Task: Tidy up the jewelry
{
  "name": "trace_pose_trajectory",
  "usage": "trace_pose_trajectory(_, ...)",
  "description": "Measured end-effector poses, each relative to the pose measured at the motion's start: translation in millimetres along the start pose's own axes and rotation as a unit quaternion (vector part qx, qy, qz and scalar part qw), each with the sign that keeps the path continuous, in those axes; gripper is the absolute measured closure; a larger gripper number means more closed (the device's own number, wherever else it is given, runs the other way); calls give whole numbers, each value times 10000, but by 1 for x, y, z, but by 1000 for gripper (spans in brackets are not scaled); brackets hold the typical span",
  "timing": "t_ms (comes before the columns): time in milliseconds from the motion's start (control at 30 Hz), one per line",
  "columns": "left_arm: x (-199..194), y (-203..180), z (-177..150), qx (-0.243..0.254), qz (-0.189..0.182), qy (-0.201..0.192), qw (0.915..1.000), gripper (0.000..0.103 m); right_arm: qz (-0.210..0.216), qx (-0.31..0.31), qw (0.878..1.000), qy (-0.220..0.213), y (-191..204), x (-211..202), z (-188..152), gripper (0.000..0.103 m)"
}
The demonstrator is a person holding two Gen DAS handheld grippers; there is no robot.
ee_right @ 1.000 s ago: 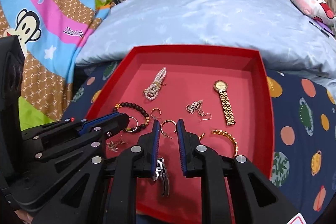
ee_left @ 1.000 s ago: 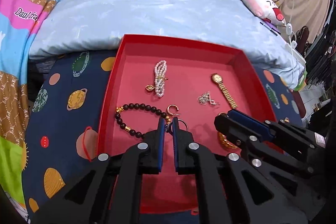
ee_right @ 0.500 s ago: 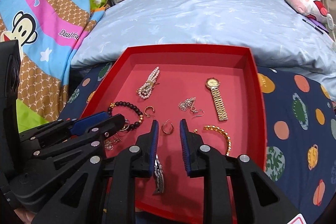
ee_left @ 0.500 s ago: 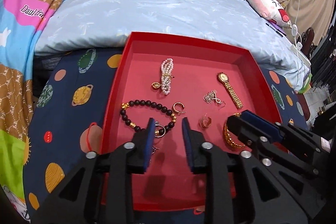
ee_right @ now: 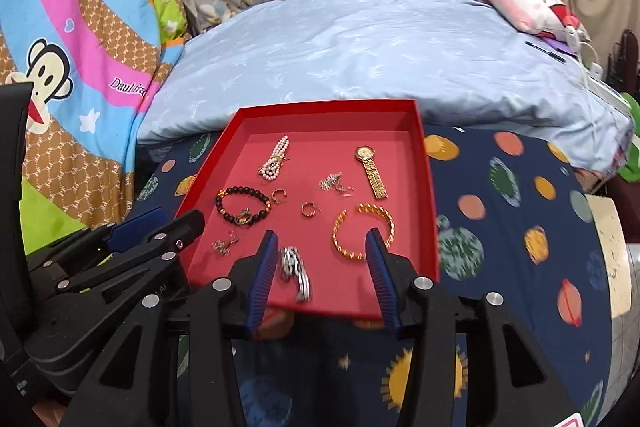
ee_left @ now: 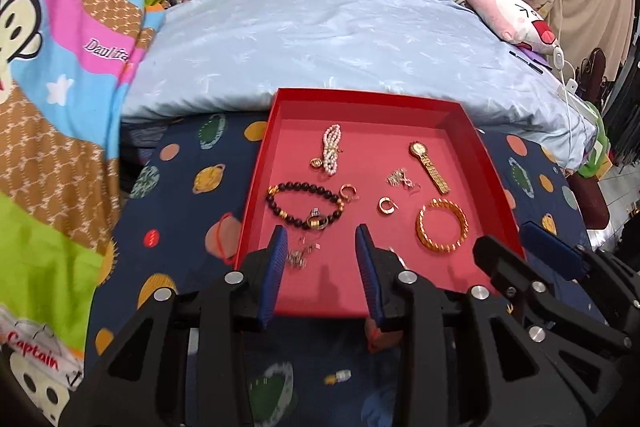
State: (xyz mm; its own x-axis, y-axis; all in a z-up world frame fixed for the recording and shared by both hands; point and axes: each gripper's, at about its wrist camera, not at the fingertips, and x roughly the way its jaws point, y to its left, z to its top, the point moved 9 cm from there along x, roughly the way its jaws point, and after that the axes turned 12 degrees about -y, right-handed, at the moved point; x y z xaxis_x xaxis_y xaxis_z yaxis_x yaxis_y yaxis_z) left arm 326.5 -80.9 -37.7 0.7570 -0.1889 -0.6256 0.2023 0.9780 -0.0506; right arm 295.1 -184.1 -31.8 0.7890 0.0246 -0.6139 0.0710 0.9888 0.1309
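A red tray (ee_left: pixel 256 179) (ee_right: pixel 430 187) lies on the planet-print cloth and holds the jewelry: a pearl bracelet (ee_left: pixel 332 149) (ee_right: pixel 276 163), a gold watch (ee_left: pixel 430 167) (ee_right: pixel 372 171), a black bead bracelet (ee_left: pixel 304 205) (ee_right: pixel 242 205), a gold bangle (ee_left: pixel 442 225) (ee_right: pixel 362 235), two small gold hoop earrings (ee_left: pixel 386 205) (ee_right: pixel 309 209), a silver earring (ee_left: pixel 400 181) and a silver chain piece (ee_right: pixel 295 271). My left gripper (ee_left: pixel 322 267) is open and empty above the tray's near edge. My right gripper (ee_right: pixel 322 267) is open and empty, also at the near edge.
A light blue quilt (ee_left: pixel 328 39) rises right behind the tray. A cartoon-monkey blanket (ee_left: pixel 52 39) lies to the left. A pink plush toy (ee_left: pixel 516 15) and cables sit at the far right. Planet-print cloth (ee_right: pixel 512 227) surrounds the tray.
Both grippers opened wide and pulled back and up from the tray. Each let go of a gold hoop earring, which now lie in the tray's middle.
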Motion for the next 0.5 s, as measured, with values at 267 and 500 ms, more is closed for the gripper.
trace_pose_trajectory(267, -32, -8, -21, 87, 25, 65, 9999, 69, -198, 5, 9998, -48, -2, -39, -22, 57)
trace_pose_trajectory(500, -52, -9, -49, 35, 27, 218, 9998, 69, -299, 63, 9995, 40, -4, -65, -47, 55)
